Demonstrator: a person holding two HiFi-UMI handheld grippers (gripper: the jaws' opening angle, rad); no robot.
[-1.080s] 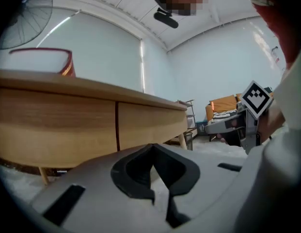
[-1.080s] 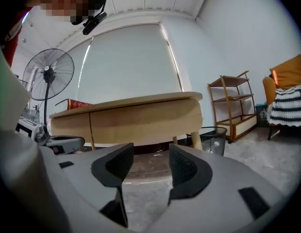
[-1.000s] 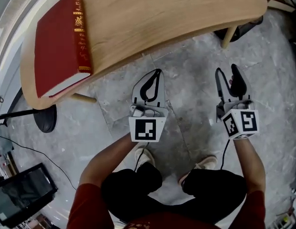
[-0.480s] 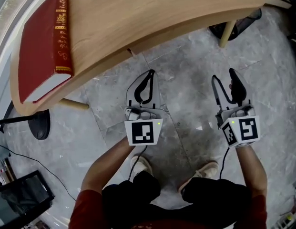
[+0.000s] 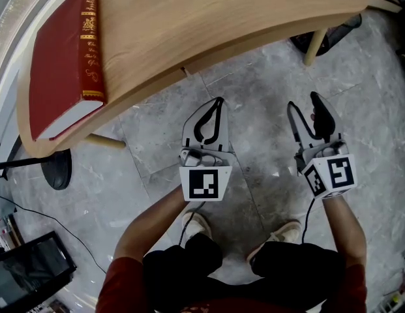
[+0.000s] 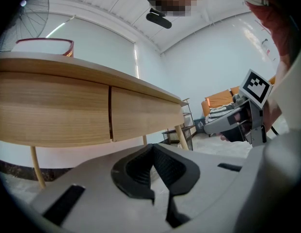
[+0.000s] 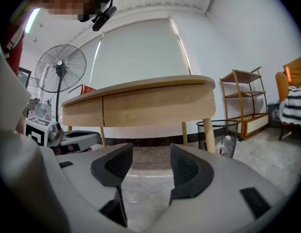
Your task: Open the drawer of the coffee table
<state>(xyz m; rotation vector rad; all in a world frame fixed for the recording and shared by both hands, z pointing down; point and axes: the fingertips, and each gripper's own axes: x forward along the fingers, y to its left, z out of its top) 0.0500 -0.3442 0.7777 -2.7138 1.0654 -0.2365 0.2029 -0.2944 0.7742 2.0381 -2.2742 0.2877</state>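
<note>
While the drawer (image 7: 155, 107) sits shut, flush in the apron of the coffee table (image 5: 222, 12), I hold both tongs low over the stone floor (image 5: 254, 96). They point at the table's near edge and neither touches the wood. My left gripper (image 5: 218, 103) has its jaws pressed together at the tips with nothing between them. My right gripper (image 5: 304, 106) has its jaws spread and is also empty, which I judge makes it the readier of the two to take hold. As I read it, the drawer front is the panel to the right of the vertical seam (image 6: 110, 113) in the apron. No knob or pull shows on it from here, so a grip under its lower edge may be called for. A red book (image 5: 62, 64) lies on the left end of the tabletop, where it should not hinder the drawer sliding out.
</note>
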